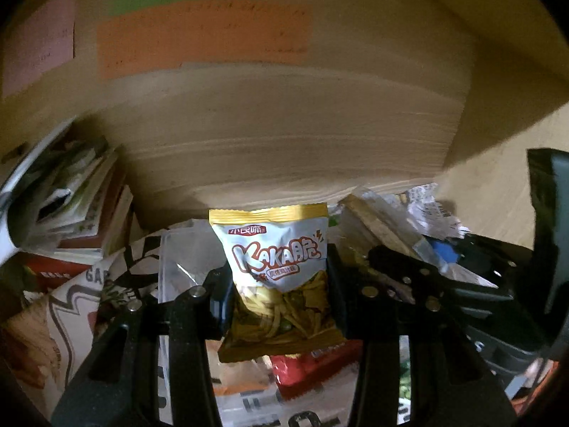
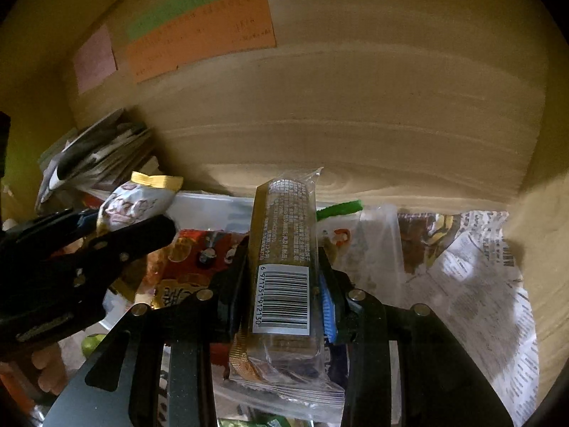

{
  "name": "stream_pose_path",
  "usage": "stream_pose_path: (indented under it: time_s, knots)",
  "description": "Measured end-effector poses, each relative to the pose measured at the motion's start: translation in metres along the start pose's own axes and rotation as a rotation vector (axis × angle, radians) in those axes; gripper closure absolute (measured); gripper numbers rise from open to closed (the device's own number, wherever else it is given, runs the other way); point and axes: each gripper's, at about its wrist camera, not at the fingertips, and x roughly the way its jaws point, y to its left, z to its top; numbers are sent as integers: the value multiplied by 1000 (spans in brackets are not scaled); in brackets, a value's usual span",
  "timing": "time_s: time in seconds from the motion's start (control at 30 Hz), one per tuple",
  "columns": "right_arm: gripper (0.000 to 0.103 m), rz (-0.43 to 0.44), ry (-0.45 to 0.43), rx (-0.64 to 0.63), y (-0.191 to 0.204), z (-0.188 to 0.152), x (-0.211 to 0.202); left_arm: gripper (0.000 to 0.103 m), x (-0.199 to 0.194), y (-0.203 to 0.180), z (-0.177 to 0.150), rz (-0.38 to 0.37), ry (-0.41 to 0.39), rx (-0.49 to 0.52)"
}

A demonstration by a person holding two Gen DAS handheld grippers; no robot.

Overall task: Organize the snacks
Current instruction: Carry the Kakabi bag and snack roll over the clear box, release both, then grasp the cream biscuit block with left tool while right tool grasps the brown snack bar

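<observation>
Left wrist view: the left claw [image 1: 281, 299] is clamped on a yellow and white chip bag [image 1: 281, 267], pads squeezing its sides, bag upright and lifted off the heap.
Right wrist view: the right claw [image 2: 284, 299] is closed tight on a clear-wrapped wafer bar [image 2: 284, 249], barcode facing the camera, bar standing on end between the pads.
Just below: more snacks lie loose under both claws, among them a red packet [image 1: 313, 366] and a clear plastic bin [image 2: 213, 206] behind it.
Further out: a newspaper sheet [image 2: 473, 274] is spread on the right; a stack of books [image 1: 78, 206] leans at the left against the wooden wall [image 1: 284, 124].
Progress: I judge it midway. Two snacks are picked up but not yet put down anywhere, and the pile beneath looks unsorted.
</observation>
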Motion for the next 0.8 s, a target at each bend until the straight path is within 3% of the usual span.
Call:
stream_pose_path:
  time_s: [0.17,0.27,0.37,0.53,0.63,0.8]
  knots:
    - [71,5,28,-12,1,-1,8,59,17,12,1,-2,38,-43]
    - [70,21,44,-7,0,-2,11,53,17,14,-1,2,42,-41]
    - [69,11,35,-13,1,0,6,43,7,13,-3,6,20,-34]
    - [55,-5,6,-33,5,2,-13,41,-12,11,-4,-1,-5,-18]
    - [52,-16,-21,-44,9,0,-28,40,-26,9,-8,-1,-23,-2]
    - [47,-27,-57,-63,16,-7,-55,27,-59,7,-18,-10,-59,17]
